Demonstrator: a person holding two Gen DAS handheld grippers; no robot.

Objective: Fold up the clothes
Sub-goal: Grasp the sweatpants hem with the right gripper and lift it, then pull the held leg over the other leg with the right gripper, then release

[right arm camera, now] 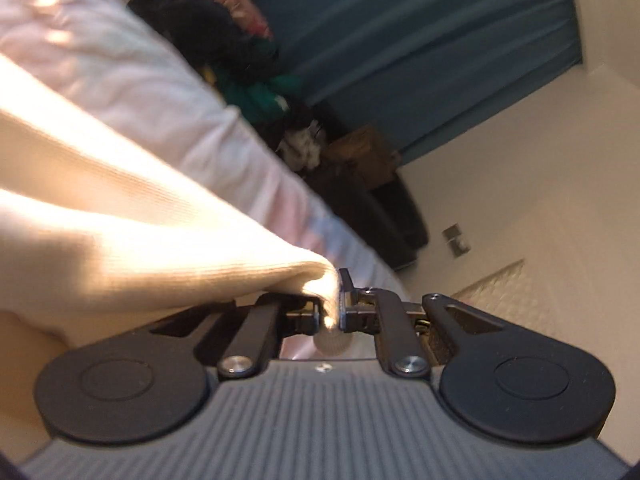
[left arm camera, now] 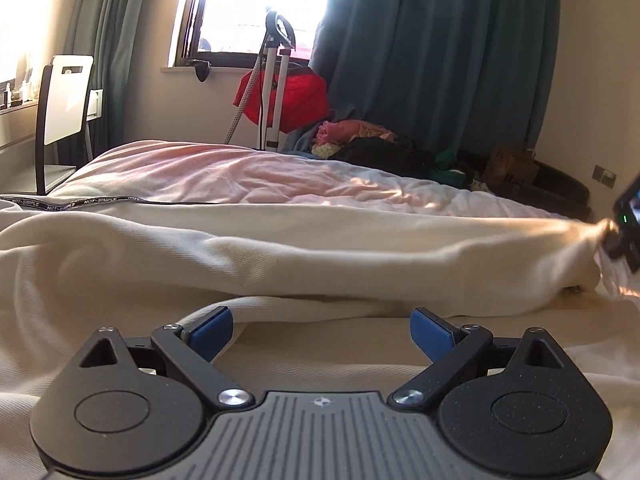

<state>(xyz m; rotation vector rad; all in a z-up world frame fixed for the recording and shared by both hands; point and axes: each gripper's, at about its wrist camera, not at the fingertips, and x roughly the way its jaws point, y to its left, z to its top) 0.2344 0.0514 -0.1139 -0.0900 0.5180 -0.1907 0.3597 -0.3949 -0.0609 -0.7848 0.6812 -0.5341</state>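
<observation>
Bedroom, pink bed (left arm camera: 192, 172): cream garment (left arm camera: 280, 248) spread across it w/ one long fold raised. Right gripper (right arm camera: 330, 300) clamped on its corner; left gripper (left arm camera: 322, 330) jaws apart, empty. Partly folded, can't tell stage.

Bed with pink-white sheet (left arm camera: 224, 172), rumpled, sunlit patches. Window (left arm camera: 256, 8) behind, blown out bright. Grey-green curtain (left arm camera: 100, 40) at its left, dark teal curtain (left arm camera: 440, 52) at its right. White-backed chair (left arm camera: 64, 100) with dark frame at left, next to a counter (left arm camera: 16, 112) holding small bottles. Red bag (left arm camera: 296, 96) under the window, metal handle frame (left arm camera: 276, 76) in front of it. Clothes pile (left arm camera: 372, 140) at far bed edge: pink, black, green. Brown paper bag (left arm camera: 512, 164) near the wall, wall socket (left arm camera: 604, 176) to the right.
</observation>
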